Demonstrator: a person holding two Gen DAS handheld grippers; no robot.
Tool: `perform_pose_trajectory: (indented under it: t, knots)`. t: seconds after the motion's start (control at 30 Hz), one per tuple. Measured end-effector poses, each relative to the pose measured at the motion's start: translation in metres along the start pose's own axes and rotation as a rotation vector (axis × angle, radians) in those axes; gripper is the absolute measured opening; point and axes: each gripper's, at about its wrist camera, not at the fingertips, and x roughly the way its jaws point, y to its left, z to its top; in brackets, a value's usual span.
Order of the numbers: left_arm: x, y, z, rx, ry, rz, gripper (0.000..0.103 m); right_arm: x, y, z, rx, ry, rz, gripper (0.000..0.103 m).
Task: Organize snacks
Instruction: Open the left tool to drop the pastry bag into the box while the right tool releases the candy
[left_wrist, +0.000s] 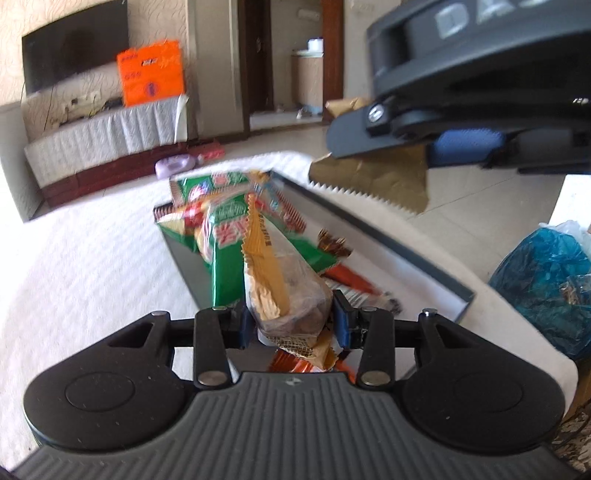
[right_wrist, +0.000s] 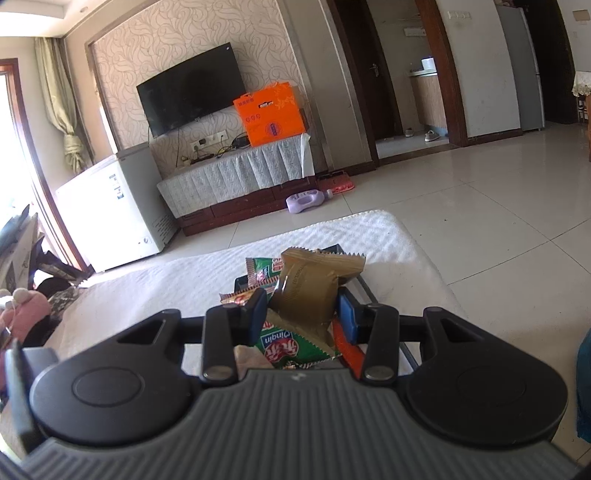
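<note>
Both tongs are clamped, the left tongs (left_wrist: 293, 321) on a clear-and-orange wrapped brown cake (left_wrist: 284, 291), the right tongs (right_wrist: 303, 314) on a flat olive-gold foil packet (right_wrist: 308, 291), and either slick wrapper could slip and miss the shallow dark-rimmed box (left_wrist: 424, 266).

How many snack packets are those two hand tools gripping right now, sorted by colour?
Gold packet: 1
Clear packet with orange print: 1
Total: 2
</note>
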Motion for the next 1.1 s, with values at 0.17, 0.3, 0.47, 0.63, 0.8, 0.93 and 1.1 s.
perform_pose_trajectory:
  t: [0.17,0.3,0.47,0.63,0.8,0.93,1.1]
  knots:
    - [0.002,0.005,-0.002,0.011,-0.002,0.007,0.048,0.009,0.002,-0.003,-0.009,0.033,-0.006,0.044]
    - [0.002,0.009,-0.001,0.004,0.000,0.010,0.048,0.012,0.000,-0.001,-0.015,0.055,-0.013,0.044]
    - [-0.011,0.004,-0.004,0.016,-0.018,0.027,0.065,0.019,-0.001,-0.005,-0.026,0.091,-0.018,0.044]
    - [-0.021,0.001,-0.007,0.035,-0.036,0.030,0.078,0.033,0.001,-0.010,-0.053,0.142,-0.022,0.044]
    - [-0.030,0.002,-0.015,0.044,-0.042,0.028,0.082,0.049,-0.001,-0.016,-0.091,0.197,-0.042,0.044]
    - [-0.033,0.005,-0.022,0.047,-0.032,0.027,0.082,0.059,-0.002,-0.019,-0.117,0.224,-0.060,0.044]
    - [-0.037,0.008,-0.030,0.043,-0.031,0.018,0.082,0.068,-0.005,-0.020,-0.121,0.237,-0.074,0.045]
